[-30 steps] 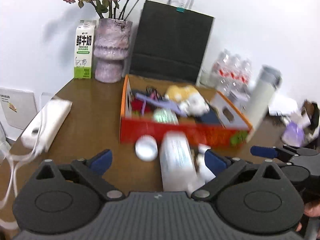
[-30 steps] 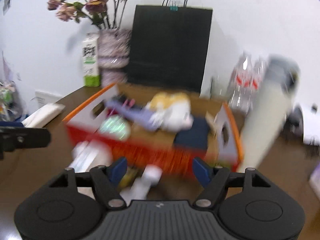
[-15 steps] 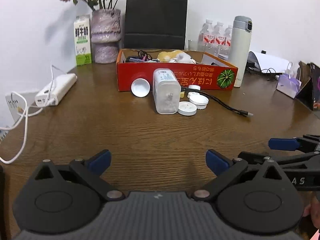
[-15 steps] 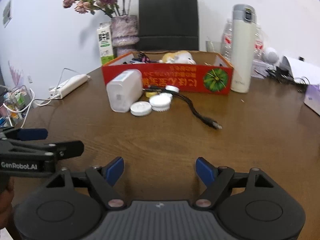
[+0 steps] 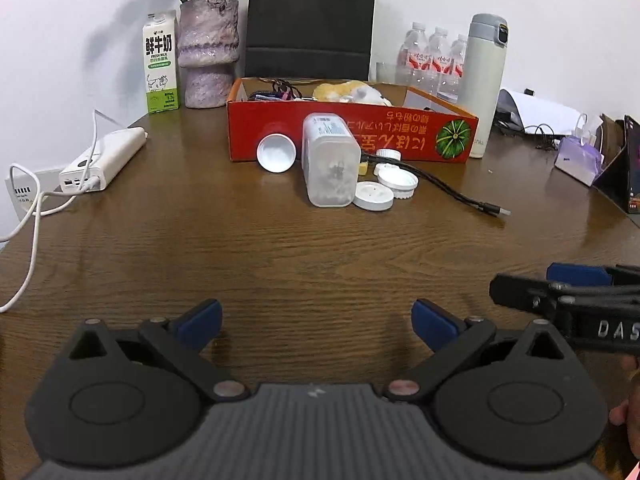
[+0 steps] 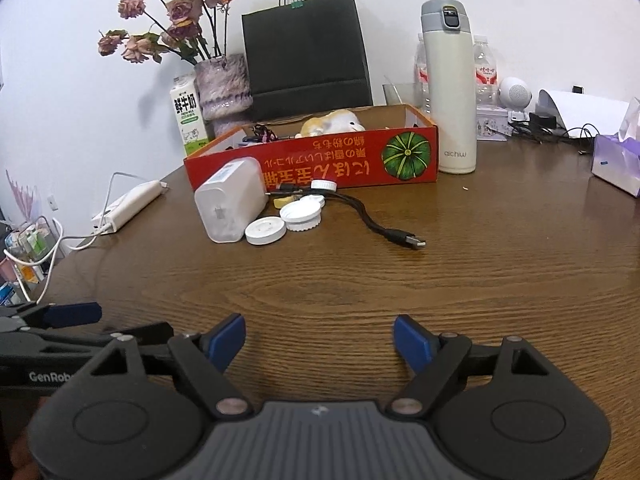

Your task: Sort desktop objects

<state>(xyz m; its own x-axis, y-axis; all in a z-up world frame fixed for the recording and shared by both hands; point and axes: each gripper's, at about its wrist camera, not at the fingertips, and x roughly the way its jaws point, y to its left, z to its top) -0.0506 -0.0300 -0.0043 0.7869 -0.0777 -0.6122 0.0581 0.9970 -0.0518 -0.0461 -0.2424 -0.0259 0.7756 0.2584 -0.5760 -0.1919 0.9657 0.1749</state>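
A clear plastic container [image 5: 330,160] [image 6: 232,204] lies on its side in front of a red cardboard box [image 5: 400,140] [image 6: 320,160] holding a plush toy and small items. Beside the container lie white lids [image 5: 374,196] [image 6: 266,231], a white cap [image 5: 276,153] and a black USB cable [image 5: 452,192] [image 6: 372,220]. My left gripper [image 5: 316,318] hovers open over bare wood near the table's front, well short of these things. My right gripper [image 6: 320,334] is open and empty too, level with the left one and just to its right.
Behind the box stand a milk carton [image 5: 161,64], a flower vase [image 5: 208,52], a black paper bag [image 5: 308,20], water bottles and a white thermos [image 5: 484,84]. A white power bank [image 5: 104,158] with a cable lies at the left. A purple tissue pack [image 5: 578,156] is at the right.
Both grippers have drawn back from close to the box toward the table's near side and sunk lower. The blur has gone and both views are now steady.
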